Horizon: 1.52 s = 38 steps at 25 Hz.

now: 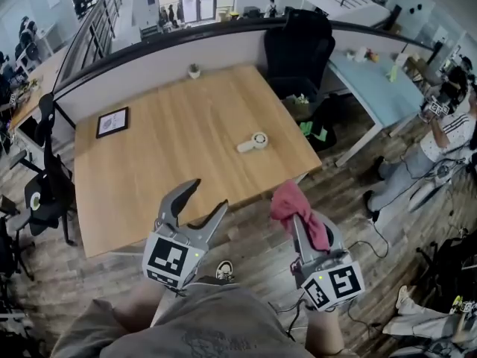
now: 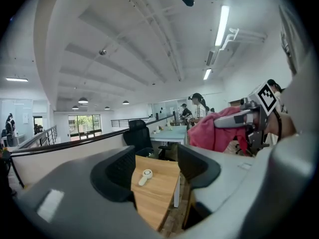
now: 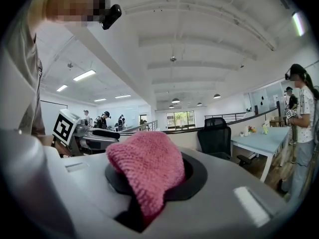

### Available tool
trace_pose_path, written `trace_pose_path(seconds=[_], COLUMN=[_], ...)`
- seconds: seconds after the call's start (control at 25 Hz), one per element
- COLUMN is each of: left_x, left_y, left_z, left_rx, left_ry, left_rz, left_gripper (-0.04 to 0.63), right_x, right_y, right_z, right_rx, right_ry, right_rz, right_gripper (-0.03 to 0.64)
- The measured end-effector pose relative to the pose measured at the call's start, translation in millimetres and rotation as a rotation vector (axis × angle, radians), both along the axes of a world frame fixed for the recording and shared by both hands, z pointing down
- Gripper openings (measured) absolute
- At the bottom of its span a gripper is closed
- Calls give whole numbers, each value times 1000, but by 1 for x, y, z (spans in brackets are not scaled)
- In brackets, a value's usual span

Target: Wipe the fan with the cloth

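Head view: my left gripper (image 1: 209, 195) hangs with its jaws spread and empty. My right gripper (image 1: 302, 216) pinches the pink cloth (image 1: 292, 202). The fan (image 1: 253, 142) lies on the wooden table (image 1: 164, 155), well apart from both. Left gripper view — jaws wide, the fan far off between them. Right gripper view — jaws clamped on the cloth, which bulges over them.

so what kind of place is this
Probably an open-plan office, perhaps on an upper level: a wooden desk, a black office chair, a pale blue table and a railing along the edge.
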<state>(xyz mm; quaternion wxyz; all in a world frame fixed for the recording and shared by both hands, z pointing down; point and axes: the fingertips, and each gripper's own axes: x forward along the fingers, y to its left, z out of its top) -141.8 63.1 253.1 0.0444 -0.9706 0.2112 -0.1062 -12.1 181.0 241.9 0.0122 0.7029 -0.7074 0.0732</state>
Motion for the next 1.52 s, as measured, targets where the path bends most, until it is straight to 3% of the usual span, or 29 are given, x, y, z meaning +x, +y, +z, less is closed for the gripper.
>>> trace_pose_path(seconds=[0.56,0.84,1.08,1.32,1.52], left_x=[24,57,96,139,184], left_y=[-75,-99,-115,-147,-167], left_z=[21,36,41,47,33], left_rx=[-21,-15,81,48,29], left_ry=[-23,-39,-106,-130,-35], left_rz=[37,30,21,-63,-118], left_gripper=[278,278,278,279,281], right_x=[30,62,101,149,197], right_y=[-75,-104,-146,-193,-233], right_z=[12,27,37,42,49], right_rx=[-40,-56,-70,-94,-127], right_ry=[0,4,-10,-12,-15], right_rz=[34,2,-76,-193,-291], right_gripper=[80,80,80,80,80])
